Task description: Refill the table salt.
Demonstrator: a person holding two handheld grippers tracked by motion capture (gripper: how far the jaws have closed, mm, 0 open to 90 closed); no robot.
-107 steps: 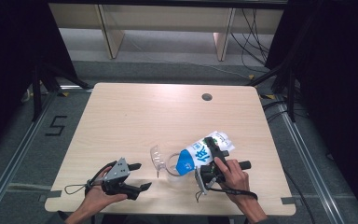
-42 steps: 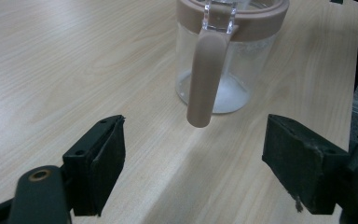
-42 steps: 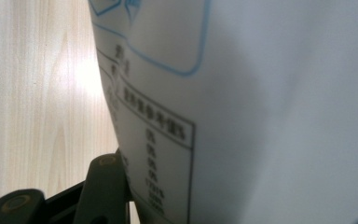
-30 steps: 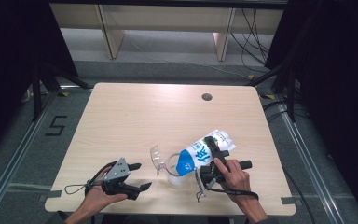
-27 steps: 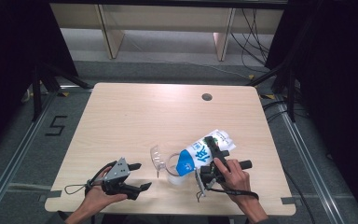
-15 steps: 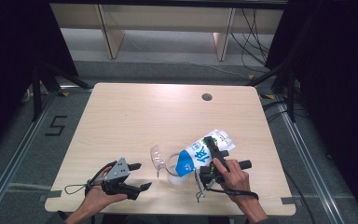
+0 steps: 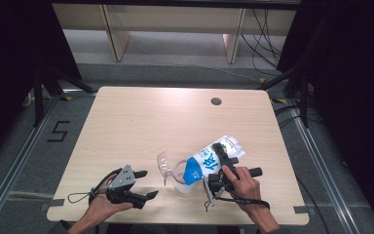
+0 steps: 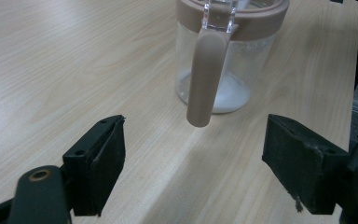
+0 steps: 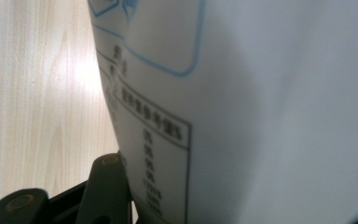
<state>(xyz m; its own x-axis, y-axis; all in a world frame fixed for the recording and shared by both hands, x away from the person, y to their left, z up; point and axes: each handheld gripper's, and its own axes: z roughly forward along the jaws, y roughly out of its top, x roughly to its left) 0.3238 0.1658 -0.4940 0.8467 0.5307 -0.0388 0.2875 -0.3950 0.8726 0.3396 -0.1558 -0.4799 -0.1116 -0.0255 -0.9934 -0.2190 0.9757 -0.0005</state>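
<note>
Over the jar (image 7: 181,176), the right gripper (image 7: 222,161) pinches the tilted carton (image 7: 209,161); the left gripper (image 7: 143,184), spread, faces the jar handle (image 8: 207,74).

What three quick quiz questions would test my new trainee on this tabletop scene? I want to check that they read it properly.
1. True or false: the left gripper grips the clear glass jar's tan handle.
2. What does the right gripper hold?
3. The blue-and-white printed pouch is: A upright, B tilted towards the jar, C flat on the table.

Key: 1 false, it is open and short of the handle. 2 the pouch. 3 B.
</note>
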